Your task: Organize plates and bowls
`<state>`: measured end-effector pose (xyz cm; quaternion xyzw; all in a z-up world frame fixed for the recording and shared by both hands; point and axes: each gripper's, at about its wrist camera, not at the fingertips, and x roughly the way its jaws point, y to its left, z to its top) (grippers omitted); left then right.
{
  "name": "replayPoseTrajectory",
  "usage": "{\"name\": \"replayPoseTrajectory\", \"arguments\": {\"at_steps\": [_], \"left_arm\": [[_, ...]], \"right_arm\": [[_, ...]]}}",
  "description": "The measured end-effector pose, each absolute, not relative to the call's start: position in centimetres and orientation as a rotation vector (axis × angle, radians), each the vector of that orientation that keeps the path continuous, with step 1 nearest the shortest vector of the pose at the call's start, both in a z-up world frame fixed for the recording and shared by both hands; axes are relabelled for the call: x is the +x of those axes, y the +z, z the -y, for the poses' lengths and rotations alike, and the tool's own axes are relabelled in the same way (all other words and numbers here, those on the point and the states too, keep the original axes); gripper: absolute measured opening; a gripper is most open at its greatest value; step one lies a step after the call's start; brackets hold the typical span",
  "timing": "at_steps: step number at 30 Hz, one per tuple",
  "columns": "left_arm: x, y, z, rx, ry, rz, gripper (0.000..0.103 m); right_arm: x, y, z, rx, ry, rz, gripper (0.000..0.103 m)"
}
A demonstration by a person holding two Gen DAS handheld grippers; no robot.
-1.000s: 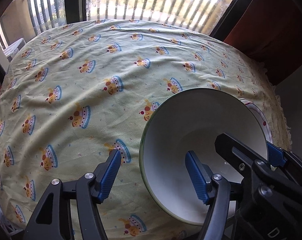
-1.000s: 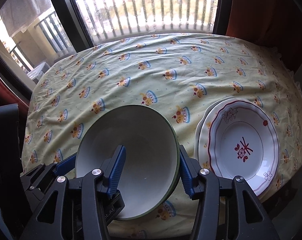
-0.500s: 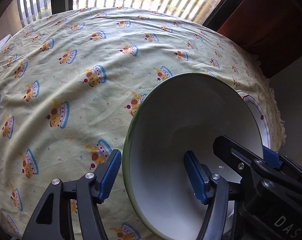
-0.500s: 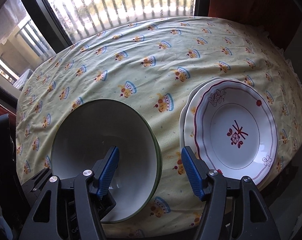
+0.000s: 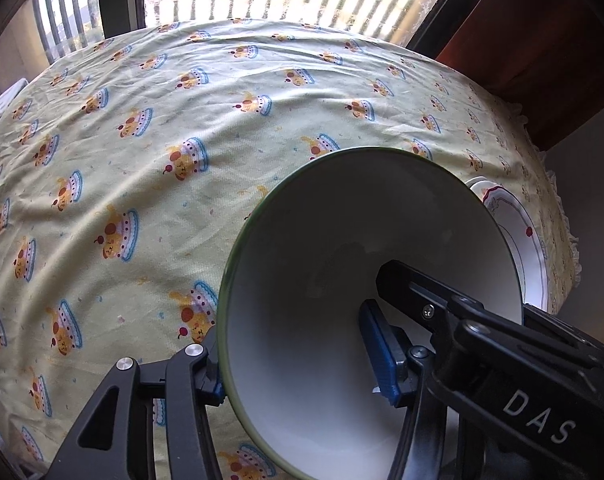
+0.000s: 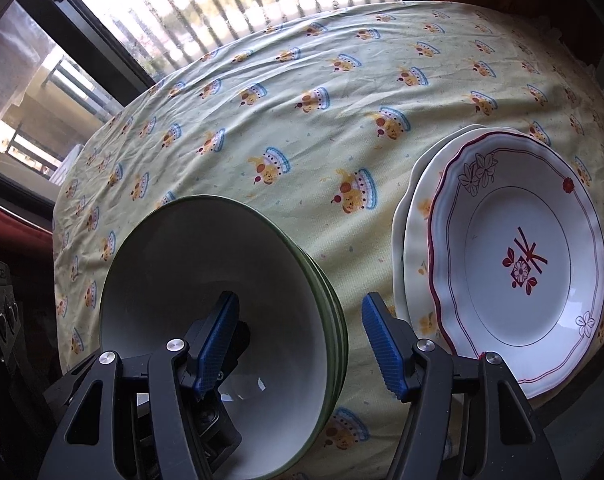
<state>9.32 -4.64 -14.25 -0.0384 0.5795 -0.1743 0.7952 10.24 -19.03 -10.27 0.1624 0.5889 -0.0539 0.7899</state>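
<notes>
A stack of white bowls with green rims (image 6: 222, 280) sits on the tablecloth near the front edge, also seen as bowls (image 5: 321, 280) in the left wrist view. My left gripper (image 5: 294, 344) straddles the stack's left wall, one pad outside and one inside. Its jaws are closing, and I see no firm press. My right gripper (image 6: 302, 304) straddles the right wall and is closing too. Its outer pad (image 6: 381, 352) stands clear of the rim. To the right lies a pile of plates, the top one (image 6: 517, 256) white with red trim.
A yellow-green tablecloth (image 6: 302, 92) with a cake print covers the round table. Windows with balcony railings stand behind it, and a red curtain (image 5: 541, 40) hangs at the back right. The plates (image 5: 517, 236) lie near the table's right edge.
The right gripper let go of the bowls' right wall, its jaws widening, and it sank lower. The left jaws narrowed around the left wall. The bowls now fill more of the left view.
</notes>
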Motion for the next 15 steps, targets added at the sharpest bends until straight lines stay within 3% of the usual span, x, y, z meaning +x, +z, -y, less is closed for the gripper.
{"name": "replayPoseTrajectory", "arguments": {"at_steps": [4,7,15], "left_arm": [[9.0,-14.0,5.1,-0.044,-0.33,-1.243,0.059],[8.9,-13.9,5.5,-0.021,-0.287,-1.244,0.062],[9.1,-13.9,6.2,0.011,-0.194,-1.256,0.065]], "right_arm": [[10.9,-11.1,19.2,0.366,-0.06,-1.302,0.047],[11.2,-11.5,19.6,0.37,-0.031,-1.324,0.041],[11.9,-12.4,20.7,0.413,0.098,-1.359,0.04]]}}
